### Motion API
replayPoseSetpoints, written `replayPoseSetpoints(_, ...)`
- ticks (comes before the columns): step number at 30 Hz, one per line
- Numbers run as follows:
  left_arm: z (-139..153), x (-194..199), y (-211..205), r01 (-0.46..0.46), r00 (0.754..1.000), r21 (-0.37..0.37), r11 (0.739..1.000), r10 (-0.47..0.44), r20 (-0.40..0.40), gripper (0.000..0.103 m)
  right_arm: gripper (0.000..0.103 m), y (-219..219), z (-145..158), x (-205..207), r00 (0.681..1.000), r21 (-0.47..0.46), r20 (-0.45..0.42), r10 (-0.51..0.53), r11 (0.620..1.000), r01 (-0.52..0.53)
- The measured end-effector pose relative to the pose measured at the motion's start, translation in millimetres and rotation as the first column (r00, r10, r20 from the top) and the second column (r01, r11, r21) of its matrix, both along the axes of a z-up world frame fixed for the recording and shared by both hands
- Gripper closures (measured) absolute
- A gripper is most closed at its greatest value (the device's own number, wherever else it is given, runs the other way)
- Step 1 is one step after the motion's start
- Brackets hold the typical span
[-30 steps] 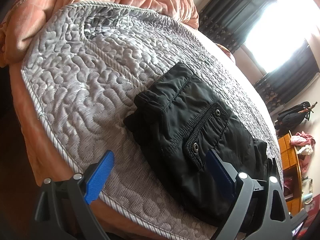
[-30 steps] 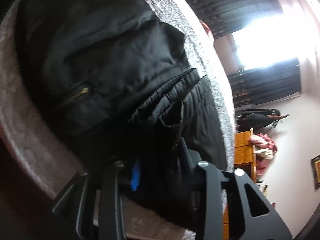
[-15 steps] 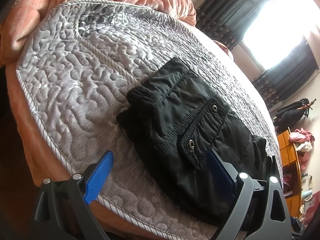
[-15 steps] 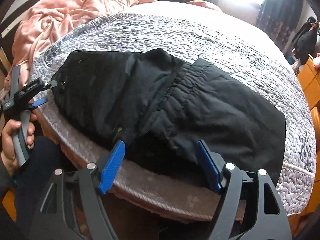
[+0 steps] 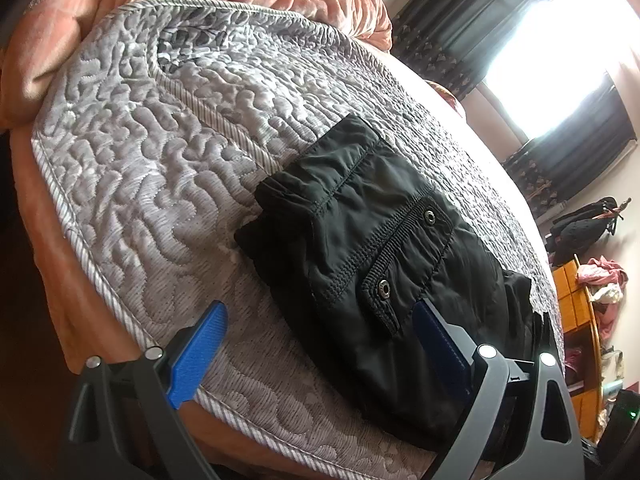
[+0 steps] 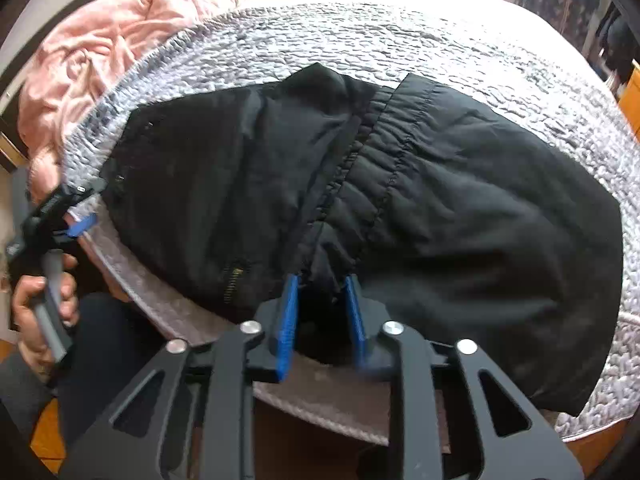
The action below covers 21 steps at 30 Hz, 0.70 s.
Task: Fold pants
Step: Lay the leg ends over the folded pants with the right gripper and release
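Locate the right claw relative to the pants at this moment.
In the right wrist view, the right claw sits bottom centre, pinching the pants near their gathered waistband at the quilt's near edge.

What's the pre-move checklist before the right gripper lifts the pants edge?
1. Right gripper closed on fabric: ok, both blue pads pinch a bunch of the pants at the near edge.
2. How many layers are in that pinch: cannot tell, the bunch hides it.
3. Left gripper free of cloth: ok, fingers wide open; one sits over the bedspread, the other at the pants' edge, nothing pinched.
4. Pants supported: ok, lying on the bedspread, near edge close to the bed's rim.
5. Pants lying flat: not ok, the elastic waistband area is gathered and wrinkled.
6. Landing area: ok, bare bedspread beyond the pants; pink blanket lies off to the side.
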<state>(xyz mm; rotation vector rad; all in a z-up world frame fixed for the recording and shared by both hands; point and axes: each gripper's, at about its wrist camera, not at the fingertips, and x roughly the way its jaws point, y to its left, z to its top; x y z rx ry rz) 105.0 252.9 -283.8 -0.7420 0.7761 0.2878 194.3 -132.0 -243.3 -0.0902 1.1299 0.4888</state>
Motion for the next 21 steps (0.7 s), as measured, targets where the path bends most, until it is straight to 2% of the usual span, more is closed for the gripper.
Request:
replayPoseSetpoints(2,0,0,0,0.001,1.0,-0.001,1.0,-0.001,0.0,0.009,0.091,-1,12,-5,1.0,0.03,0.009,0.001,1.0,-0.002)
replayPoseSetpoints(5,0,0,-1,0.001,1.0,0.001,1.0,-0.001,0.001,0.009,0.091,6,27,-14,0.998,0.027,0.051,0.027,0.999,-0.028)
replayPoseSetpoints(11,1,1,-3,0.005,1.0,0.007,1.0,-0.005,-0.004,0.009,0.089,26,-11,-9,0.996,-0.016,-0.024,0.086,0.996,-0.086)
replayPoseSetpoints(13,0,1,-2,0.003,1.0,0.007,1.0,-0.003,-0.007,0.009,0.089,25,-12,-9,0.995,-0.026,-0.033,0.098,0.995,-0.099)
replayPoseSetpoints(16,-1,0,1,-0.003,1.0,-0.003,1.0,0.003,-0.01,0.009,0.077,22,-6,-5,0.991,-0.004,-0.059,0.117,0.993,-0.117)
replayPoseSetpoints(17,-1,0,1,-0.003,1.0,-0.003,1.0,0.003,-0.011,0.009,0.064,21,-1,-4,0.99,0.012,-0.066,0.128,0.992,-0.127)
replayPoseSetpoints(18,-1,0,0,-0.001,1.0,-0.001,1.0,0.001,-0.012,0.008,0.059,21,6,-3,0.987,0.04,-0.073,0.145,0.989,-0.142)
replayPoseSetpoints(21,-1,2,-1,0.005,1.0,0.014,1.0,-0.004,-0.019,0.008,0.058,20,32,10,0.98,0.147,-0.08,0.181,0.975,-0.168)
